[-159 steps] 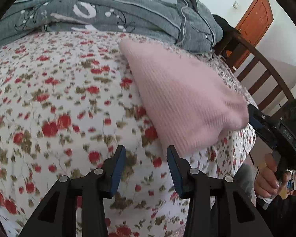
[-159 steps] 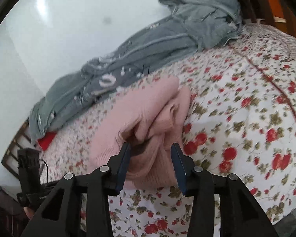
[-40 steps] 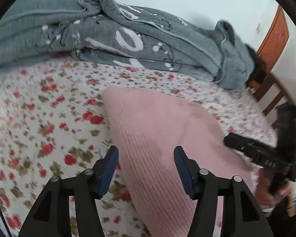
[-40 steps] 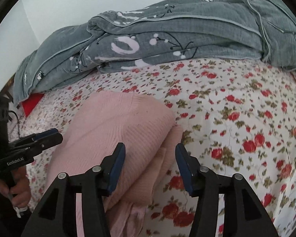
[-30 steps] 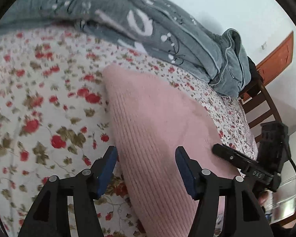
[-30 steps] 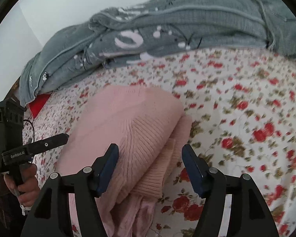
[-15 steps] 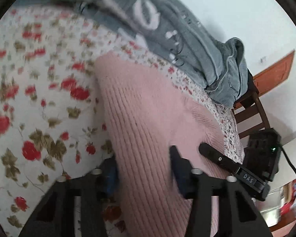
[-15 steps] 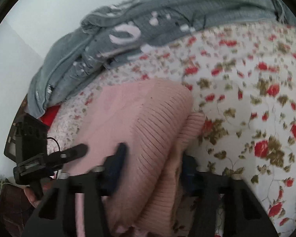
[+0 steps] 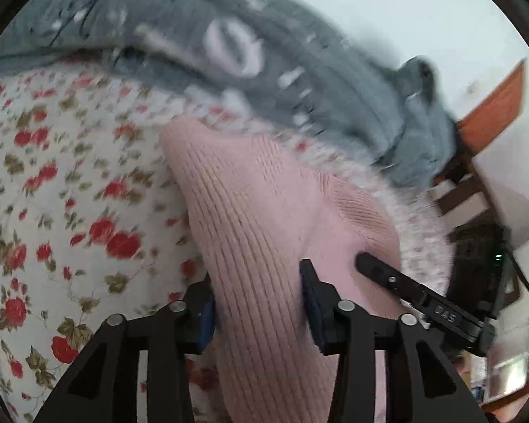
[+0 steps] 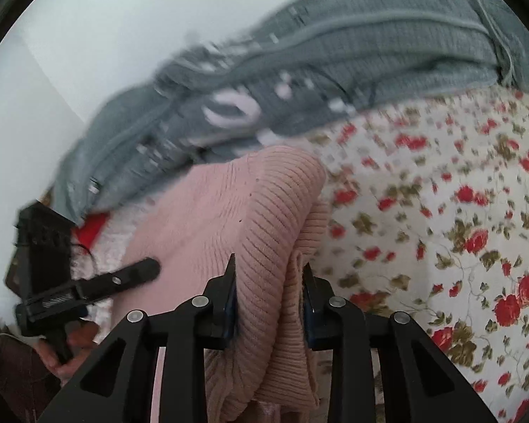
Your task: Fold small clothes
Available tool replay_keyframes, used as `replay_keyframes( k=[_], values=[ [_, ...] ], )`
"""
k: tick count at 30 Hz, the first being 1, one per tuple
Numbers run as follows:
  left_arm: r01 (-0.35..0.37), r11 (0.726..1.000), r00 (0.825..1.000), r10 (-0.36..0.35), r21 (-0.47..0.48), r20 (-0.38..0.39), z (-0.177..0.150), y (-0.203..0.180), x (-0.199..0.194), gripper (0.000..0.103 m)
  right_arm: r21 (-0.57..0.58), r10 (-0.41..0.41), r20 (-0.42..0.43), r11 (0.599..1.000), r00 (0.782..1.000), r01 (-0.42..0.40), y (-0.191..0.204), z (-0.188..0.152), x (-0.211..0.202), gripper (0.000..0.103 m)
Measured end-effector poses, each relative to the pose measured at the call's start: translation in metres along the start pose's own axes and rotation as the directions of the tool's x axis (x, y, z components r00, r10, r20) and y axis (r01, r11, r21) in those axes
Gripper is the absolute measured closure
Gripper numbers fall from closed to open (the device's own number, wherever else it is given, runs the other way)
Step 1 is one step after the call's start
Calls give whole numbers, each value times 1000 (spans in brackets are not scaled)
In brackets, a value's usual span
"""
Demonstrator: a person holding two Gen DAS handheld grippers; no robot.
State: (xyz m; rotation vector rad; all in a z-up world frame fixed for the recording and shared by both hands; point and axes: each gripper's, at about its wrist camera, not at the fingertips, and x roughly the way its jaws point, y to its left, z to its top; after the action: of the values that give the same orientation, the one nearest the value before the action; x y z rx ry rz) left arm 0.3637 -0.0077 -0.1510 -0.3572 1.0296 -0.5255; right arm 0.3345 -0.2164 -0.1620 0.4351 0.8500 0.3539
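A folded pink ribbed sweater (image 9: 264, 204) lies on the floral bed sheet (image 9: 70, 194), its far end close to the grey quilt. My left gripper (image 9: 259, 299) straddles its near left end; the knit fills the gap, both pads touch it, and the jaws are opening. In the right wrist view the sweater's (image 10: 229, 218) thick folded edge is bunched between the pads of my right gripper (image 10: 269, 289), whose jaws are closing. Each view shows the other tool's fingers: the right one's (image 9: 388, 278) and the left one's (image 10: 134, 275) both rest on the sweater.
A rumpled grey quilt (image 9: 264, 70) with white print runs along the wall behind the sweater. A wooden chair (image 9: 465, 190) and an orange door (image 9: 493, 105) stand past the bed's right side. Something red (image 10: 91, 229) peeks out under the quilt. A hand (image 10: 77, 335) holds the left tool.
Both grippers came forward and down onto the sweater's ends, and their wide jaws narrowed around the knit. The sweater's far end now sits nearer the grey quilt.
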Motion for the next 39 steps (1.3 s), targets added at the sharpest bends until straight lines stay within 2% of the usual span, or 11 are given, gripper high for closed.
replay_keyframes(
  k=[6,9,12,16,17,19,21,29,31,34,39],
  values=[
    [-26,1000,999,26,13,48,-12,4,-13,48,-52,-83,-41,995,996,81,-4,-3,0,58],
    [-99,992,986,87,76,144,-7,-10,-34,49,-161,-201,84,964,976,212,12,1,-27,58],
    [-125,978,980,95,168,177,7,-29,-41,49,-238,-219,184,936,958,260,28,8,-41,58],
    [-211,952,968,171,224,183,26,-41,-19,51,-316,-120,154,935,981,164,47,18,-21,76],
    [-214,953,970,182,216,161,26,-37,-12,58,-319,-117,126,935,985,152,47,19,-13,83],
    [-206,960,978,193,188,84,24,-27,10,69,-300,-197,47,932,979,202,34,17,16,99],
    [-211,958,976,196,196,92,15,-23,14,70,-254,-261,-7,934,965,251,11,13,37,102],
    [-176,952,978,141,249,152,34,-37,-1,67,-261,-244,62,932,968,252,16,24,8,97],
    [-201,942,976,170,270,134,40,-39,12,67,-257,-192,84,944,978,208,27,25,-6,95],
    [-179,959,984,176,220,33,44,-25,42,68,-264,-84,74,959,994,100,40,14,-22,91],
    [-174,966,983,160,189,85,32,-22,27,68,-319,-39,29,946,999,46,53,-17,-18,79]
  ],
)
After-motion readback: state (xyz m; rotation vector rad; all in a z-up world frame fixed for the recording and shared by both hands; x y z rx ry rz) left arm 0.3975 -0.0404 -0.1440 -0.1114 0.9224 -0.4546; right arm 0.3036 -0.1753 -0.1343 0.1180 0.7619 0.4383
